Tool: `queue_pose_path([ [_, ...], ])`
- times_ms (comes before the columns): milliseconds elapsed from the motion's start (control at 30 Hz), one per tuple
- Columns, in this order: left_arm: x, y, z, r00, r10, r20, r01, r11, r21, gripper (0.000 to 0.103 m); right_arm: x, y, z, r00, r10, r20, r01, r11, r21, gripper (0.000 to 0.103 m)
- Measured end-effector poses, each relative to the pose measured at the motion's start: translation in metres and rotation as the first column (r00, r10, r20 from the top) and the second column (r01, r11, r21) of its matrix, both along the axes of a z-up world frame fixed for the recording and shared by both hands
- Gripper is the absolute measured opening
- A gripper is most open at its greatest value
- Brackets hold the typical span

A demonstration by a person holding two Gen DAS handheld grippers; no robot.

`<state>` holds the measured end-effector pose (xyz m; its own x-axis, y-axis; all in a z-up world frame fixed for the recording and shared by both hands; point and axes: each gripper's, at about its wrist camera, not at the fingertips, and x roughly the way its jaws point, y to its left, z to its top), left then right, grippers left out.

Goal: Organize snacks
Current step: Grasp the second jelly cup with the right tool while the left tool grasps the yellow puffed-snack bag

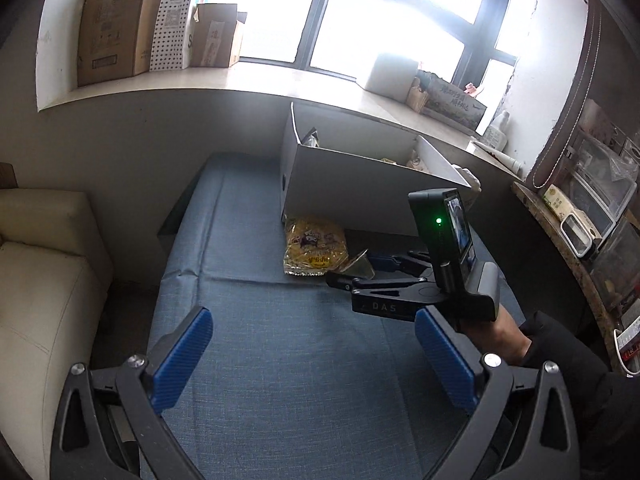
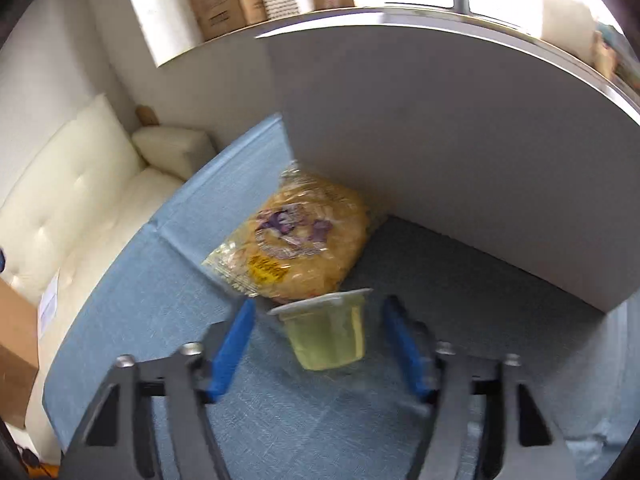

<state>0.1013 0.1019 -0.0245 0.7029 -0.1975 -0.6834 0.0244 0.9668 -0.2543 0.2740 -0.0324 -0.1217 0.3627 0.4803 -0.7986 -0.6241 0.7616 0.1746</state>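
Note:
A small jelly cup (image 2: 326, 332) with a white foil lid and pale yellow-green filling lies on the blue cloth (image 2: 132, 264). It rests against a yellow snack bag (image 2: 304, 236). My right gripper (image 2: 318, 344) straddles the cup, and a gap shows between each blue pad and the cup's sides. In the left wrist view the right gripper (image 1: 358, 270) reaches in from the right toward the cup (image 1: 360, 266) beside the bag (image 1: 314, 246). My left gripper (image 1: 316, 356) hangs open over bare cloth with nothing between its fingers. An open white box (image 1: 360, 176) stands just behind the bag.
The white box's wall (image 2: 460, 160) rises close behind the bag and cup. A cream sofa (image 1: 44, 280) lies left of the table. Cardboard boxes (image 1: 120, 28) stand on the window sill. A cluttered shelf (image 1: 592, 216) lines the right side. A person's hand and dark sleeve (image 1: 520, 344) hold the right gripper.

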Motion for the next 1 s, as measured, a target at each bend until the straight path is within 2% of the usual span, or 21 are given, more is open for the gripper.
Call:
queue_pose_path([
  [33, 0.001, 0.000, -0.001, 1.000, -0.002, -0.002, 0.002, 1.000, -0.002, 0.103, -0.001, 0.001, 0.000, 1.000, 0.004, 0.004, -0.004, 1.000, -0.004, 0.049],
  [67, 0.002, 0.000, -0.002, 1.000, -0.001, -0.004, 0.001, 1.000, 0.000, 0.103, -0.001, 0.002, -0.001, 1.000, 0.006, 0.018, -0.005, 1.000, -0.017, 0.048],
  [367, 0.015, -0.002, -0.012, 1.000, 0.003, -0.030, -0.002, 0.999, 0.046, 0.103, -0.009, -0.002, 0.000, 0.999, 0.026, 0.031, -0.025, 1.000, -0.018, 0.047],
  [500, 0.032, -0.011, -0.020, 0.999, 0.003, -0.049, 0.001, 0.997, 0.078, 0.103, -0.029, -0.023, 0.016, 0.998, 0.005, 0.063, -0.004, 1.000, -0.017, 0.047],
  [633, 0.066, -0.033, -0.027, 0.998, -0.021, -0.066, 0.030, 0.989, 0.147, 0.103, -0.048, -0.062, 0.034, 0.997, -0.037, 0.064, 0.036, 0.999, 0.017, 0.047],
  [700, 0.090, -0.046, -0.034, 0.995, -0.009, -0.101, 0.027, 0.982, 0.189, 0.103, -0.058, -0.081, 0.041, 0.995, -0.068, 0.068, 0.066, 0.997, 0.035, 0.047],
  [800, 0.123, -0.063, -0.048, 0.993, -0.010, -0.114, 0.035, 0.975, 0.220, 0.103, -0.071, -0.107, 0.048, 0.991, -0.113, 0.071, 0.110, 0.993, 0.049, 0.047],
  [867, 0.146, -0.075, -0.061, 0.990, 0.007, -0.141, 0.032, 0.960, 0.278, 0.103, -0.076, -0.120, 0.053, 0.987, -0.144, 0.076, 0.139, 0.988, 0.065, 0.047],
  [933, 0.163, -0.082, -0.073, 0.989, -0.001, -0.151, 0.044, 0.959, 0.279, 0.103, -0.080, -0.130, 0.055, 0.984, -0.164, 0.064, 0.158, 0.983, 0.091, 0.047],
  [1000, 0.180, -0.082, -0.088, 0.981, 0.030, -0.190, 0.026, 0.958, 0.286, 0.103, -0.083, -0.142, 0.056, 0.980, -0.187, 0.062, 0.180, 0.978, 0.102, 0.047],
])
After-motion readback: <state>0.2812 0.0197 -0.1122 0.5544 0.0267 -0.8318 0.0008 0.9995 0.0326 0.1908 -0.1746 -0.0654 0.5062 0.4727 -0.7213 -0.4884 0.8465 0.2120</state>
